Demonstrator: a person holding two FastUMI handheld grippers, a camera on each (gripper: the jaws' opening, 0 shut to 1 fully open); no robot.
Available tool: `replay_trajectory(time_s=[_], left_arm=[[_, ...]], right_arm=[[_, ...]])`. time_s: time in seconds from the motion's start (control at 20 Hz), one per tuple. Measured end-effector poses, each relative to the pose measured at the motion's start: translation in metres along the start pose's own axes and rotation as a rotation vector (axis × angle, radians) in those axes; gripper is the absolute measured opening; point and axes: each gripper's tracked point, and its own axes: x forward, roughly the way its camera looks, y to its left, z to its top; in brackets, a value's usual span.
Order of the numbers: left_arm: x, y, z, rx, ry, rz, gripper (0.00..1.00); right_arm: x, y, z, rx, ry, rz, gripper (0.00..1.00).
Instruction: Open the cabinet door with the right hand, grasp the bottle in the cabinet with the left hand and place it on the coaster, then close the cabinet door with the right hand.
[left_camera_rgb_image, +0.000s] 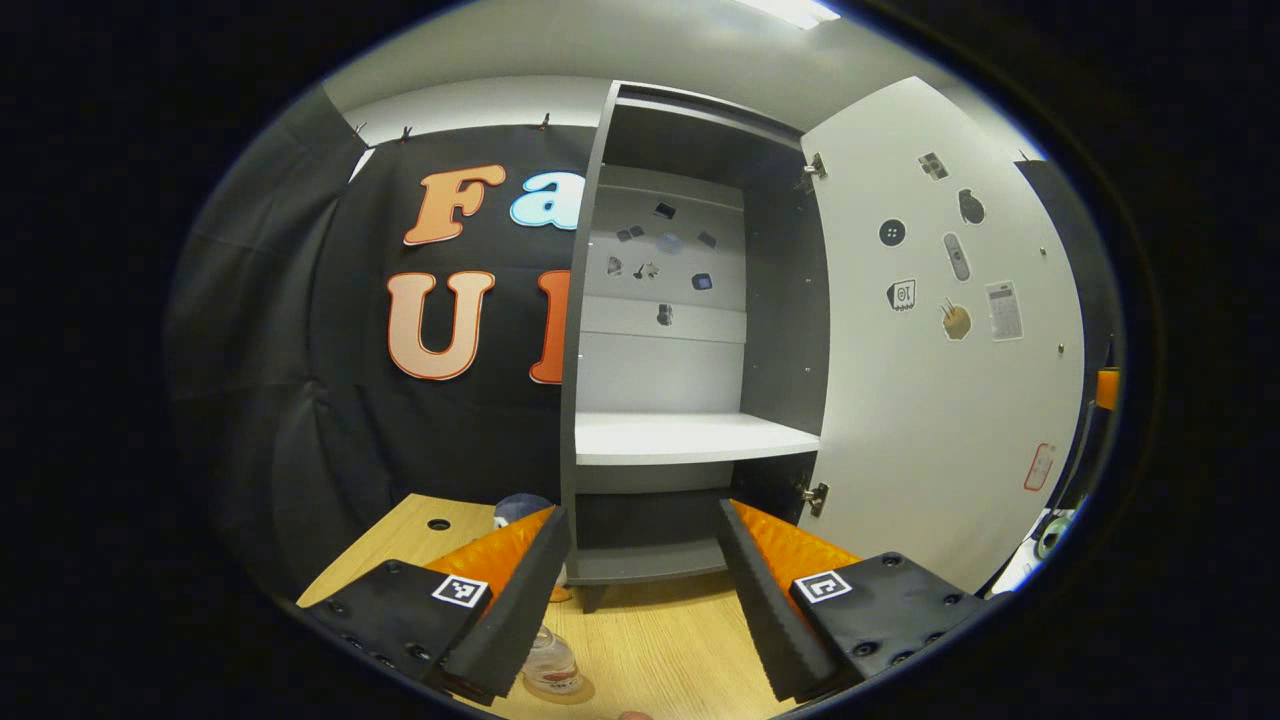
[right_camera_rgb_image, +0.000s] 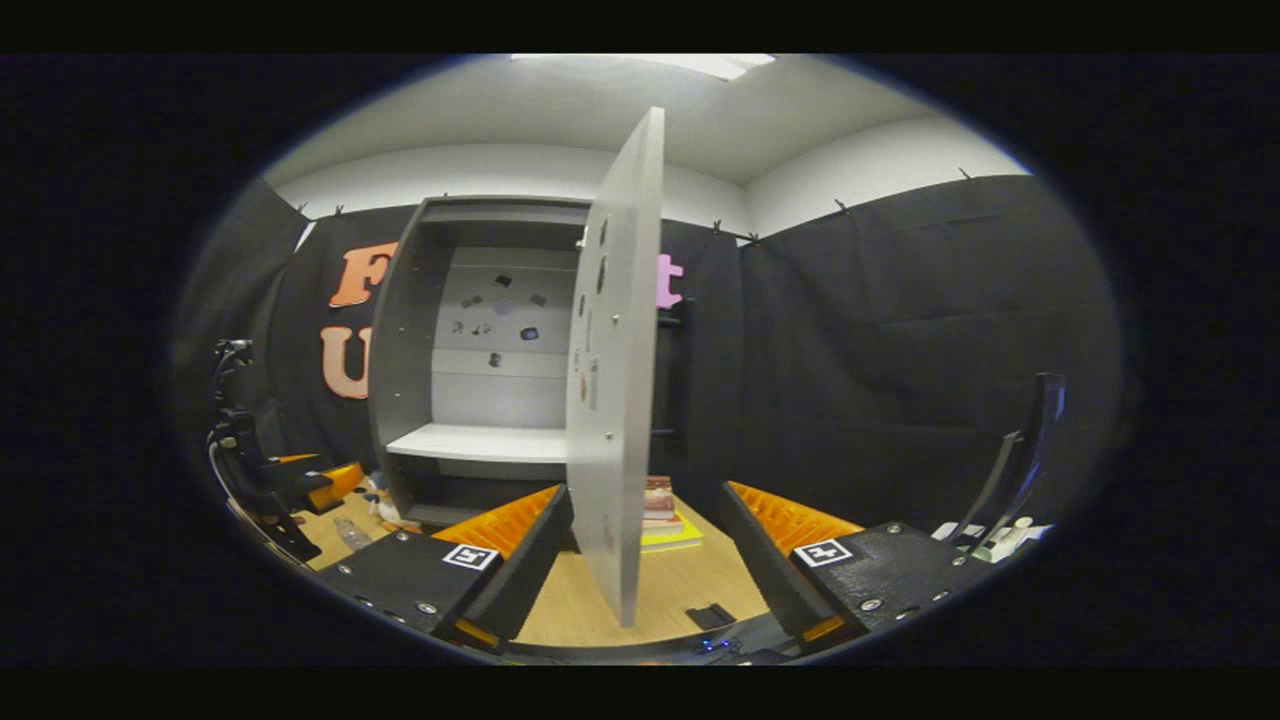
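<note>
The cabinet door (right_camera_rgb_image: 612, 370) is standing wide open, seen edge-on in the right gripper view between the right gripper (right_camera_rgb_image: 645, 545) and the cabinet (right_camera_rgb_image: 400, 330). That gripper's fingers are spread wide, gripping nothing, with the door's lower edge sitting in the gap between them. Past the door, a small stack of books (right_camera_rgb_image: 665, 515) is lying on the wooden table (right_camera_rgb_image: 690, 585).

In the left gripper view, the left gripper (left_camera_rgb_image: 645, 580) is also gaping wide and holding nothing, facing the grey cabinet's white shelf (left_camera_rgb_image: 690, 438). The bottle (left_camera_rgb_image: 551, 665), clear plastic, is standing on the table on a round coaster (left_camera_rgb_image: 585, 692) just beside the left finger, low in that view. Small stickers (left_camera_rgb_image: 660, 265) are dotting the cabinet's back panel and the door's pale inner face; their print is too small to read. A small figure (right_camera_rgb_image: 378, 500) is sitting on the table by the cabinet's foot. The table's grain is light and smooth.
</note>
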Motion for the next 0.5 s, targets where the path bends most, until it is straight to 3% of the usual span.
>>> replay_trajectory(time_s=[0.05, 0.15, 0.5], left_arm=[[-0.003, -0.001, 0.003, -0.001, 0.001, 0.006, 0.95], [-0.010, -0.004, 0.010, -0.019, -0.003, 0.015, 0.95], [-0.021, 0.021, 0.022, -0.035, -0.005, 0.097, 0.95]], right_arm=[[0.003, -0.013, 0.002, -0.006, -0.004, -0.020, 0.92], [0.015, -0.030, 0.005, -0.015, -0.009, -0.040, 0.92], [0.042, -0.027, 0.009, 0.080, -0.029, 0.042, 0.90]])
